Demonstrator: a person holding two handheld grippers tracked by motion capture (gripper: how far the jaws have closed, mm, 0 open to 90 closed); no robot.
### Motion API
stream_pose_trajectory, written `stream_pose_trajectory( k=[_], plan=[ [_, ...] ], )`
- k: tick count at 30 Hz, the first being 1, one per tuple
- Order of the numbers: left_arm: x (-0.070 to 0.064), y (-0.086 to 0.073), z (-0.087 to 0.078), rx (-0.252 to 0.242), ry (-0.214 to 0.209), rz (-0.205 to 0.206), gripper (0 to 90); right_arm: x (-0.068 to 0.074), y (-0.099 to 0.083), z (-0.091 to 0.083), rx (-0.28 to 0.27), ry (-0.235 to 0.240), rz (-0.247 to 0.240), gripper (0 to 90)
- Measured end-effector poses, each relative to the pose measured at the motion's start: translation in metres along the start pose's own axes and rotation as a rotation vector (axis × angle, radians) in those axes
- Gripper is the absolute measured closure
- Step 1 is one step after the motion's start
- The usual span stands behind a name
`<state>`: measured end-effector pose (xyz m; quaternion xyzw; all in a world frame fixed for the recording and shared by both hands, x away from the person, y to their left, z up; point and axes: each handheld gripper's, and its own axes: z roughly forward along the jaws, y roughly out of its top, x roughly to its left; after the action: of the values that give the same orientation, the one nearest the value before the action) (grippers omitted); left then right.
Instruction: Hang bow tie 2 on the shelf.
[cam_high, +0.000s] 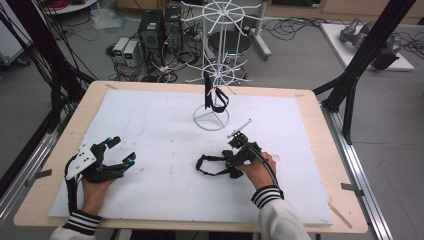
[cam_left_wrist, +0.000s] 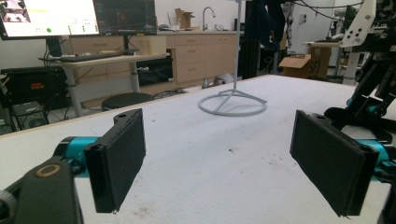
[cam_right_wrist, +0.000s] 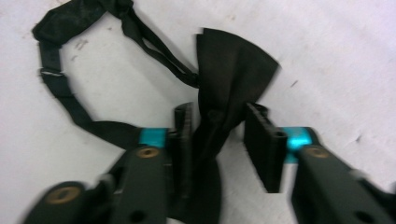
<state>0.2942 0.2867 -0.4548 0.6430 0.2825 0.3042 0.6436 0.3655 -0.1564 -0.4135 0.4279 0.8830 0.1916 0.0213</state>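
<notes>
right gripper (cam_right_wrist: 217, 135): jaws narrow around bow tie (cam_right_wrist: 229, 79), not yet clamped
left gripper (cam_high: 120, 152): wide, empty, at 8 o'clock
rack (cam_high: 212, 60): 12 o'clock

Black bow tie (cam_right_wrist: 224, 93), white rack (cam_high: 216, 60), striped cuffs (cam_high: 266, 195)

Right tool (cam_high: 231, 161) rests on the black bow tie (cam_high: 212, 165); left tool (cam_high: 121, 152) lies apart.

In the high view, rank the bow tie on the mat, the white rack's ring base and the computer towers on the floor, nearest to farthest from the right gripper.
1. Bow tie, between the right gripper's jaws.
2. Ring base, mid-table beyond it.
3. Computer towers, on the floor past the far edge.
</notes>
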Motion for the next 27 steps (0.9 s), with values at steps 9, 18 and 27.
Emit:
stream_pose_trajectory(
  k=[9,18,27],
  plan=[
    [0.0,0.0,0.0,-0.002,0.001,-0.001,18.5,0.001,0.002,0.0,0.017,0.01,0.004,76.7],
    [0.0,0.0,0.0,-0.002,0.0,-0.001,18.5,-0.001,0.004,-0.007,-0.067,0.044,-0.021,76.6],
    [0.0,0.0,0.0,-0.001,-0.001,0.002,18.5,-0.008,0.0,-0.025,-0.216,0.089,-0.038,76.5]
  ],
)
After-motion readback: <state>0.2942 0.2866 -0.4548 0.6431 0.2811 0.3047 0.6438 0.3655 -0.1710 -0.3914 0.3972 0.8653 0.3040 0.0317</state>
